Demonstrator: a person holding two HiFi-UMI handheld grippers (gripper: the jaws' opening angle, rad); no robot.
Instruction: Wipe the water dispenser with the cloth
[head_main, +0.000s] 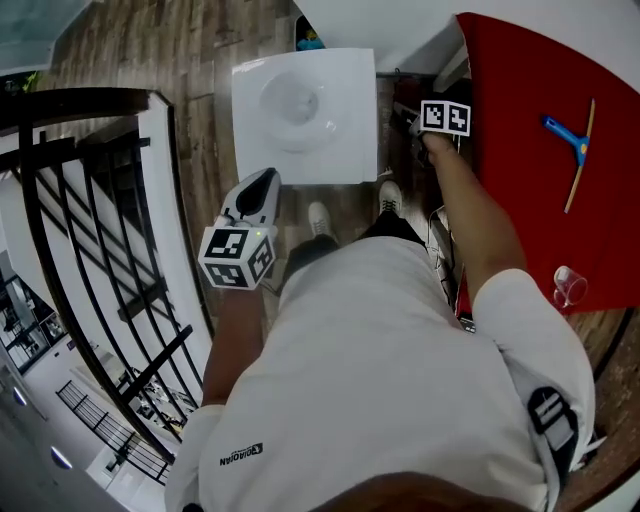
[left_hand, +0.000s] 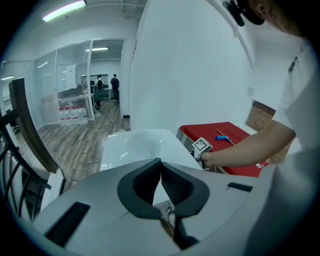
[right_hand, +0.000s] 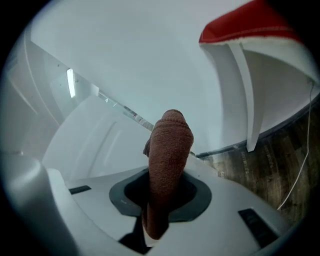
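We've got the brown cloth (right_hand: 169, 150) pinched tight in the right gripper (head_main: 432, 125), down in the gap between the water dispenser (head_main: 305, 115) and the red table (head_main: 530, 130), facing the white side panel, though we can't tell if it's touching. By our reckoning most of the wiping is still to do. The left gripper (head_main: 262, 185) hangs over the front corner with its jaws together and empty, while the table edge crowds our right arm and the black railing (head_main: 90, 200) hems in the left.
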